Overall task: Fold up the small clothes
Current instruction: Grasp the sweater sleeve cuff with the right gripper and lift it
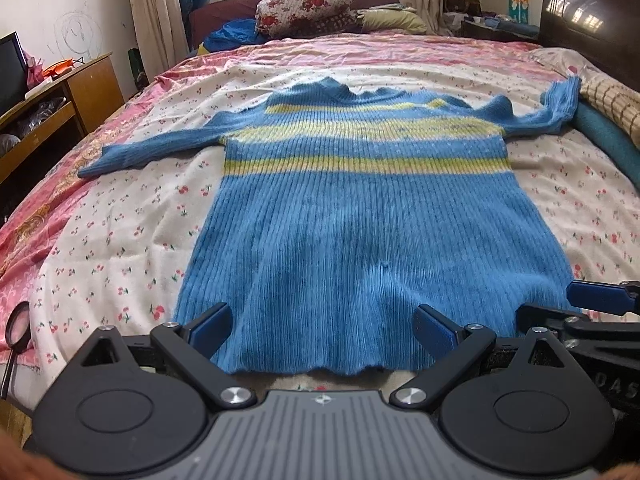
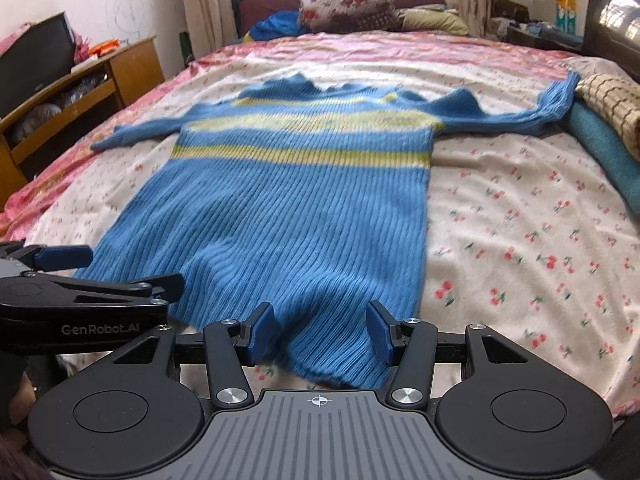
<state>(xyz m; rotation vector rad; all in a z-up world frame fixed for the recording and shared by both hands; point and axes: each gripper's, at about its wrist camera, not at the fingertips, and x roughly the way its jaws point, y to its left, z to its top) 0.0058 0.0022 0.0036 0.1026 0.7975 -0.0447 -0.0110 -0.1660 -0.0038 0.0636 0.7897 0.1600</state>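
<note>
Left gripper (image 1: 323, 330) and right gripper (image 2: 320, 332): both tilting downward at lower frame, jaws gaping apart over the sweater (image 1: 360, 216) hem, gripping nothing.

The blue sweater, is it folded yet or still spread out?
Spread out: the blue sweater lies flat on the bed, both sleeves stretched sideways, nothing folded over.

At frame centre the sweater (image 1: 360, 216) is fuzzy ribbed knit. The bedsheet (image 1: 120, 248) beneath is thin, creased printed cotton. The left tool (image 1: 322, 326) is matt black plastic with bright metal pivots. The cabinet (image 1: 92, 88), upper left, is smooth wood; the headboard (image 1: 592, 16), upper right, is glossy.
</note>
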